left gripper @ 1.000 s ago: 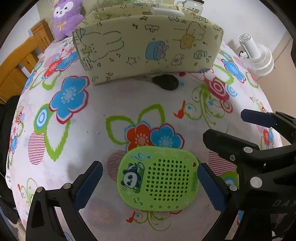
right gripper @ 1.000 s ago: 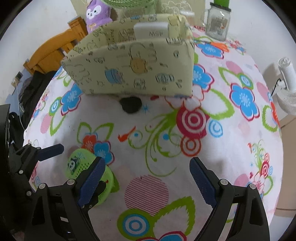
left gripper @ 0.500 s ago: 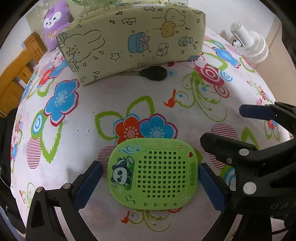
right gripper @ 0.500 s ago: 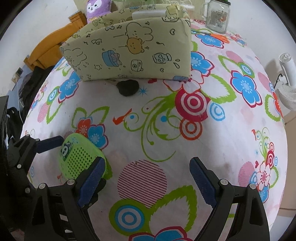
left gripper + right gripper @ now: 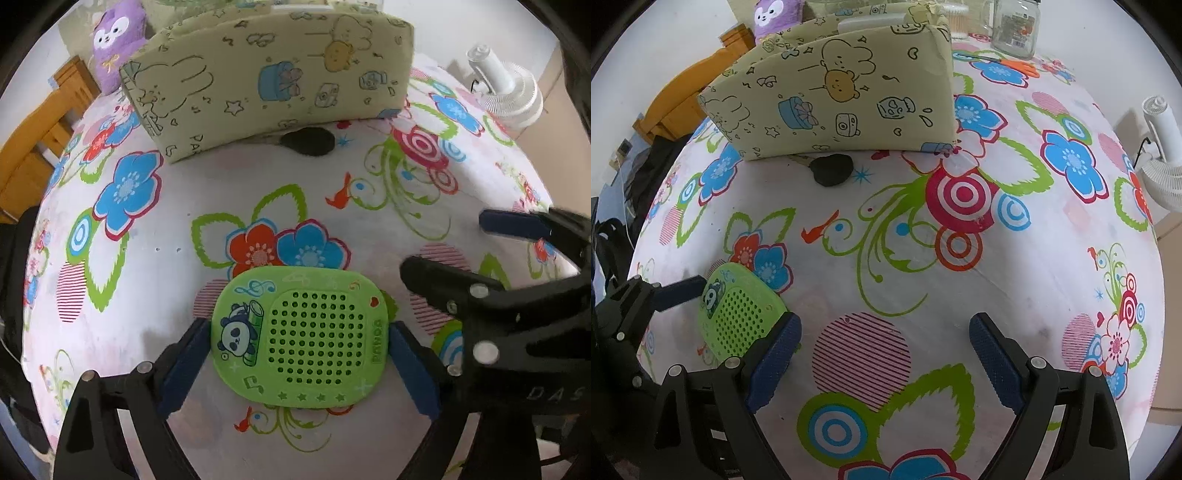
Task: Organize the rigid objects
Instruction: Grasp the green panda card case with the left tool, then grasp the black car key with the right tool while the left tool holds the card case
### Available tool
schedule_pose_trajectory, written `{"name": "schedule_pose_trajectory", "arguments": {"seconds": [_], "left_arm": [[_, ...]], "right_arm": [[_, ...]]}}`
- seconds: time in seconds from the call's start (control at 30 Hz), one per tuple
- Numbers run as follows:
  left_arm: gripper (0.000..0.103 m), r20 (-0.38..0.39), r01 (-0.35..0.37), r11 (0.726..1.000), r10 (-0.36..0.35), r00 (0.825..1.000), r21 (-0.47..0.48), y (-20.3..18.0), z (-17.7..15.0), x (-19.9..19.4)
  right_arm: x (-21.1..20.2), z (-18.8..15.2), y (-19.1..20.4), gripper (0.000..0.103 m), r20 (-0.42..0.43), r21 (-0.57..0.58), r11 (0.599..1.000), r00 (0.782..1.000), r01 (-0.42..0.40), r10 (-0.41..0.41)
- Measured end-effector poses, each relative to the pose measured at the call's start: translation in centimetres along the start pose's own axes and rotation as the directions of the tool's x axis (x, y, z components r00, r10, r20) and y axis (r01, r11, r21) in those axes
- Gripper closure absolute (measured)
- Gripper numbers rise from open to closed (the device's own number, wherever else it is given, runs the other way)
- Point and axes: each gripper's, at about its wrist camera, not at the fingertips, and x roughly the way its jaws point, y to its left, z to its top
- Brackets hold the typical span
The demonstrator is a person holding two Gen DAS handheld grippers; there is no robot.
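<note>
A green panda-print case [image 5: 317, 332] with a perforated face lies on the flowered tablecloth [image 5: 155, 258]. My left gripper [image 5: 298, 328] straddles it. Its jaws are closing, and the blue pads [image 5: 192, 354] meet the case's two short ends. In the right wrist view the case [image 5: 738, 317] sits at lower left with one left finger [image 5: 681, 293] against its far end. My right gripper [image 5: 885, 325] hangs open over a striped circle, with nothing between its fingers. It also shows at the right of the left wrist view [image 5: 445, 242].
A cream cartoon-print organizer box [image 5: 842, 96] stands at the back, with a black key fob [image 5: 833, 170] lying just in front of it. Behind are a purple plush [image 5: 114, 37], a glass jar [image 5: 1015, 26] and orange scissors [image 5: 1015, 66]. A white fan [image 5: 509, 96] stands off the table's right edge.
My left gripper came down closer around the green case and its jaws narrowed until the pads reached the case's ends. The right gripper stayed open.
</note>
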Motion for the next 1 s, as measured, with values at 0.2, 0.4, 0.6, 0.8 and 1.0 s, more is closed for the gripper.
{"name": "schedule_pose_trajectory", "arguments": {"seconds": [0.2, 0.4, 0.6, 0.8, 1.0], "left_arm": [[0.008, -0.004, -0.01, 1.0, 0.01, 1.0, -0.007, 0.5, 1.1, 0.0], [0.008, 0.014, -0.015, 0.999, 0.015, 1.0, -0.038, 1.7, 2.6, 0.1], [0.008, 0.02, -0.015, 0.999, 0.015, 1.0, -0.038, 2.4, 3.4, 0.4], [0.008, 0.017, -0.009, 0.999, 0.009, 1.0, -0.05, 3.2, 3.9, 0.7], [0.008, 0.019, -0.012, 0.998, 0.013, 1.0, -0.067, 4.2, 4.8, 0.9]], "right_arm": [[0.1, 0.6, 0.5, 0.009, 0.009, -0.012, 1.0, 1.0, 0.0, 0.0], [0.4, 1.7, 0.7, 0.009, 0.019, -0.014, 1.0, 1.0, 0.0, 0.001], [0.8, 3.2, 1.1, 0.009, 0.029, -0.025, 1.0, 1.0, 0.004, -0.004], [1.2, 4.7, 1.6, 0.009, 0.039, -0.04, 0.999, 0.999, 0.002, -0.001], [1.8, 6.0, 2.1, 0.013, 0.052, -0.049, 0.999, 0.999, -0.005, 0.008]]}}
